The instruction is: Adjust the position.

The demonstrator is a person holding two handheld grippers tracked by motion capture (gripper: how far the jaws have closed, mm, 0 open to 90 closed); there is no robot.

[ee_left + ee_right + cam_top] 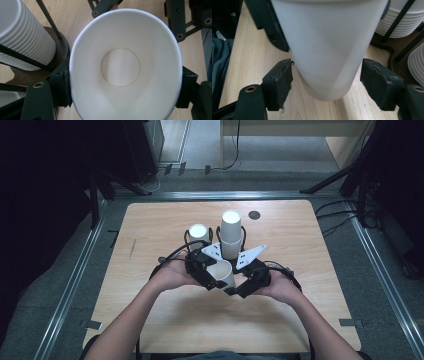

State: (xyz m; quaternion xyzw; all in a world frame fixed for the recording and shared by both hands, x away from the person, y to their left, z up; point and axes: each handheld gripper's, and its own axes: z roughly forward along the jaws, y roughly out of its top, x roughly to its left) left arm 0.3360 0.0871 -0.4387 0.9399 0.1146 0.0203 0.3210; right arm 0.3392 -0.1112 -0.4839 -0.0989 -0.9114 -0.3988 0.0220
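Here the paper cup (125, 70) sits squeezed between the left gripper's (122, 82) jaws.

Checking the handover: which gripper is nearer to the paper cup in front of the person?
Left. The left gripper has its jaws pressed on both sides of the paper cup, squeezing its rim oval. The right gripper straddles the cup's base, jaws apart with gaps.
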